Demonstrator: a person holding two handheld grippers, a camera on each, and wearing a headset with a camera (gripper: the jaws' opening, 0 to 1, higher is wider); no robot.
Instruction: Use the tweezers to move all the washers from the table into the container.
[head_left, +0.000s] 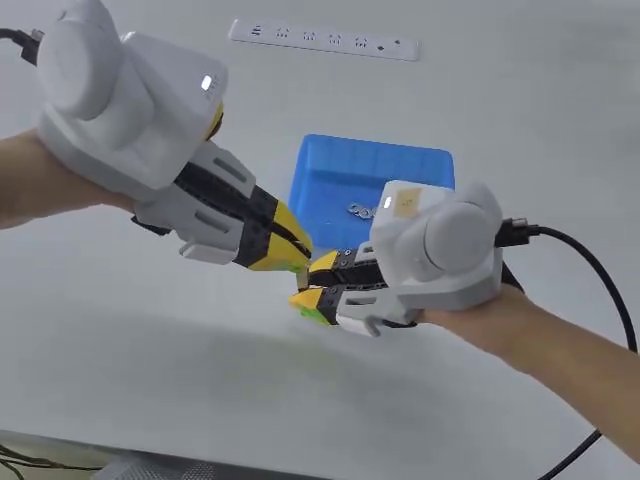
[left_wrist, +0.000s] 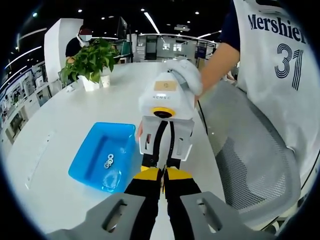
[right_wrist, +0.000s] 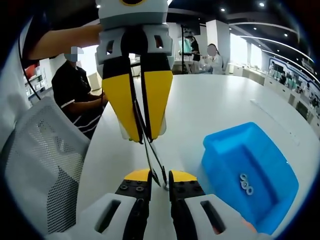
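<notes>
The thin metal tweezers (right_wrist: 149, 150) run between the two grippers, which face each other tip to tip above the white table. My left gripper (head_left: 296, 250) (left_wrist: 163, 175) comes in from the upper left, its yellow jaws shut on the tweezers' upper end. My right gripper (head_left: 312, 285) (right_wrist: 160, 182) comes from the right, its jaws closed around the lower end. Just behind them sits the blue container (head_left: 330, 170) (left_wrist: 85, 165) (right_wrist: 225, 150), holding a few washers (head_left: 358, 209) (left_wrist: 109, 161) (right_wrist: 246, 183). I see no washers on the table.
A white power strip (head_left: 325, 42) lies at the far side of the table (head_left: 150, 350). A black cable (head_left: 590, 270) trails from the right gripper. A potted plant (left_wrist: 90, 62) stands further along the table. A mesh chair (left_wrist: 250, 160) and seated people are nearby.
</notes>
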